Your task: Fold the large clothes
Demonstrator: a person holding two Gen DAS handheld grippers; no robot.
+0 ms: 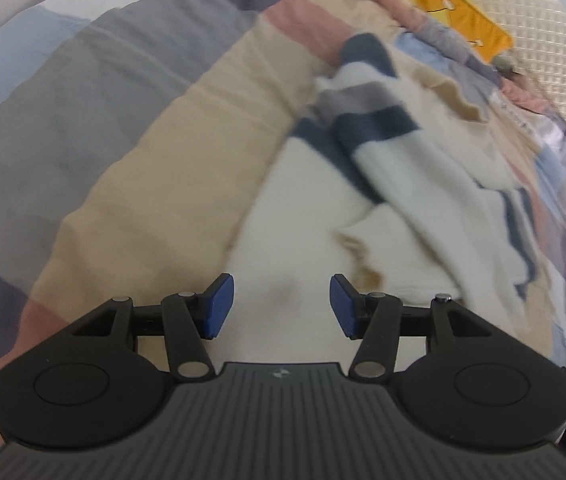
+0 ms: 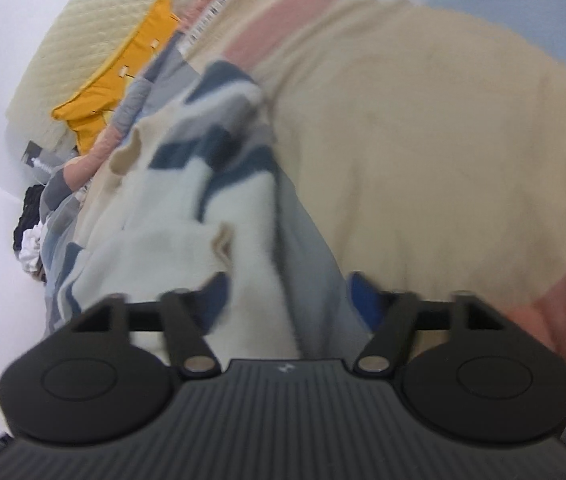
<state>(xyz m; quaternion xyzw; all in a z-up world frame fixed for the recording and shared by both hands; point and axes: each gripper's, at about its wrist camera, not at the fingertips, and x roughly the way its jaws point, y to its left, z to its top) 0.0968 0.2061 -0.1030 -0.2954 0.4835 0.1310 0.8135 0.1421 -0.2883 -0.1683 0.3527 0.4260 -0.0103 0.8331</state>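
A large white fleece garment (image 1: 323, 216) with navy and grey stripes lies crumpled on the bed, a striped sleeve (image 1: 367, 120) folded over its body. My left gripper (image 1: 282, 306) is open and empty, just above the garment's white near edge. In the right wrist view the same garment (image 2: 187, 216) stretches away from me. My right gripper (image 2: 287, 304) is open, with a ridge of the white and grey fabric lying between its jaws; the view is blurred.
The bed is covered by a striped quilt (image 1: 155, 128) in beige, grey, pink and blue. A yellow cloth (image 1: 459, 12) lies by the quilted headboard (image 1: 543, 40). A pile of dark and white clothes (image 2: 31, 224) sits at the bed's far end.
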